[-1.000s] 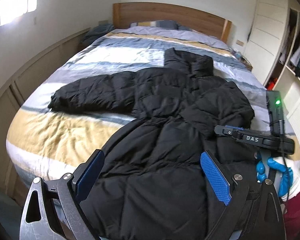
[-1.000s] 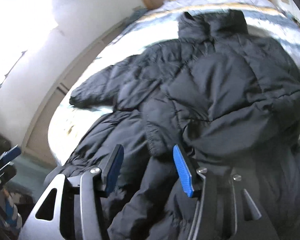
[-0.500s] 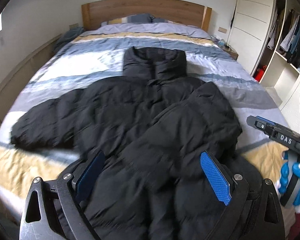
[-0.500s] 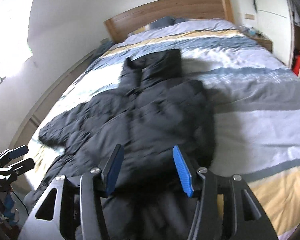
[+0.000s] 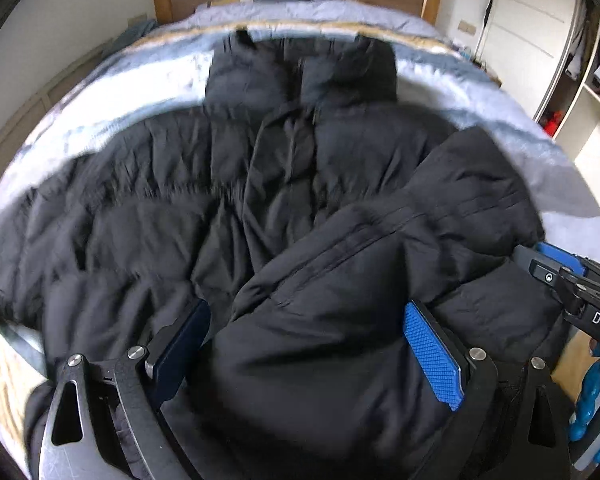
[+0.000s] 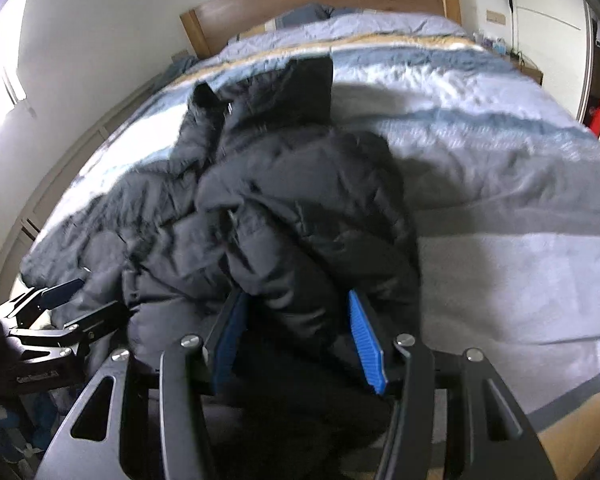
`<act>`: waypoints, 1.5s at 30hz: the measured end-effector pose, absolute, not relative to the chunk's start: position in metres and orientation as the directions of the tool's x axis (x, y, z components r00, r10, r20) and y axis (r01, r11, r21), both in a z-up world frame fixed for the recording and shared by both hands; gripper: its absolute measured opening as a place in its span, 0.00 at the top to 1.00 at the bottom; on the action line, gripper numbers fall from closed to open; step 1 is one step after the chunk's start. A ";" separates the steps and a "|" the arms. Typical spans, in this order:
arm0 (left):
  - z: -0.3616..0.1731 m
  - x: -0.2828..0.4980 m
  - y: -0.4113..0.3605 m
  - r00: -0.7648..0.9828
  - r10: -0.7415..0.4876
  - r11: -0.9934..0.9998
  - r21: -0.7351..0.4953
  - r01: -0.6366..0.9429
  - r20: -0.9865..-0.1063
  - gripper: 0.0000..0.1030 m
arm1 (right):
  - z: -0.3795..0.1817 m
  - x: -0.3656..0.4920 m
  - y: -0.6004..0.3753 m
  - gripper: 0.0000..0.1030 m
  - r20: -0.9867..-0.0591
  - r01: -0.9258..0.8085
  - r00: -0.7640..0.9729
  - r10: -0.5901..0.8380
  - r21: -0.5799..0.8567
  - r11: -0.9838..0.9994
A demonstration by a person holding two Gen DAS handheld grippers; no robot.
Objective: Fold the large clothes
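Between the pads of the left gripper (image 5: 306, 354) and the right gripper (image 6: 298, 338), both spread and unclenched, bulges the black puffer coat (image 5: 260, 208), sprawled across the striped bed (image 6: 500, 208). Best pinch only the near hem's corners, then carry them evenly toward the far collar.

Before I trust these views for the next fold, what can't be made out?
- Coat hem: both views, behind the gripper frames and past the bottom edge.
- Left gripper and right gripper: whether the pads pinch fabric; bulging coat hides contact.
- Far sleeve: left view, blurred, cut at the left edge.
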State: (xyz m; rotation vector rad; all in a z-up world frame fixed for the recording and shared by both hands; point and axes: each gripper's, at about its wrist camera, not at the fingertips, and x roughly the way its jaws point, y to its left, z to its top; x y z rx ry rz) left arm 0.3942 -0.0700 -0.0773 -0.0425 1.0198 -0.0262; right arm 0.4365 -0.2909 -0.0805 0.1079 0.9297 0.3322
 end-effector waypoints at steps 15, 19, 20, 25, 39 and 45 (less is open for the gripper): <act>-0.069 0.341 -0.054 0.544 -0.055 0.998 -0.055 0.016 -0.837 0.05 | -0.064 0.387 -0.293 0.50 -0.734 -0.193 0.612 0.295 0.223 0.955; -0.068 0.330 -0.056 0.525 -0.035 0.999 -0.023 0.029 -0.850 0.05 | -0.071 0.373 -0.289 0.50 -0.768 -0.154 0.584 0.263 0.213 0.965; -0.066 0.327 -0.054 0.525 -0.038 0.999 -0.027 0.030 -0.850 0.05 | -0.068 0.369 -0.289 0.50 -0.770 -0.145 0.584 0.255 0.210 0.967; -0.027 0.295 -0.034 0.581 -0.046 0.999 -0.047 0.013 -0.813 0.05 | -0.045 0.341 -0.291 0.50 -0.756 -0.121 0.603 0.254 0.229 0.966; 0.075 0.180 0.033 0.722 -0.087 0.994 -0.103 0.022 -0.686 0.05 | 0.047 0.220 -0.281 0.50 -0.619 -0.091 0.742 0.258 0.288 0.953; 0.088 0.141 0.068 0.759 -0.103 0.991 -0.134 0.022 -0.643 0.05 | 0.079 0.182 -0.274 0.50 -0.572 -0.079 0.787 0.231 0.278 0.957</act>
